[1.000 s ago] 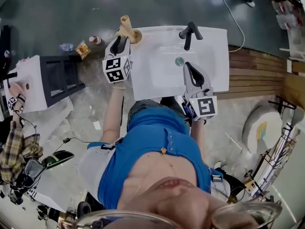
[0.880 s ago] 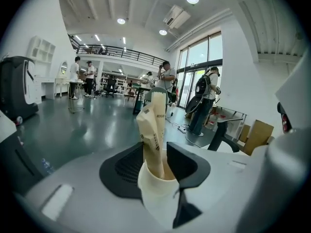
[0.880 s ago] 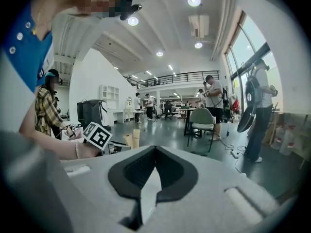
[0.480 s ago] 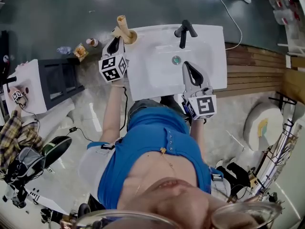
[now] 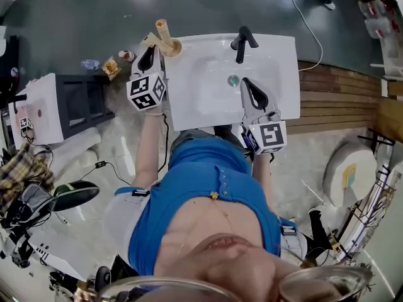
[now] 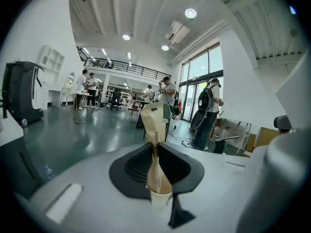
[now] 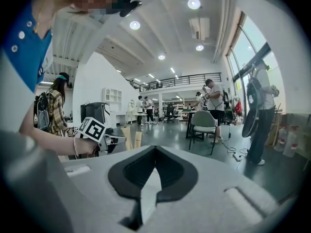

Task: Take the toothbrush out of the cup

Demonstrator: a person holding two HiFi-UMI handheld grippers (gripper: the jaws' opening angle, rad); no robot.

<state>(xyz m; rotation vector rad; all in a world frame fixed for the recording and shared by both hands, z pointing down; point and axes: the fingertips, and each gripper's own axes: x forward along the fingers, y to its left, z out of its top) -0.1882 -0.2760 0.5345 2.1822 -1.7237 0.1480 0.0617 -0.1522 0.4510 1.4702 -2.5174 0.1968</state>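
— Our left gripper (image 5: 151,50) sits at the sink (image 5: 277,68) corner in the head view, by the cup (image 5: 173,47). Our right gripper (image 5: 247,83) hovers over the basin.
— Left gripper view: our jaws have just been closing and pinch the paper-wrapped toothbrush (image 6: 154,125), which stands in the cup.
— Right gripper view: jaws together, nothing between. We judge the toothbrush light and its wrapper slippery, so we should grip the stiff handle.

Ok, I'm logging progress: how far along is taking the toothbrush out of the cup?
Done: the left gripper has just been closing its jaws onto the wrapped toothbrush. In hand: that grip; its lower end sits in the cup. Left: lifting it clear.
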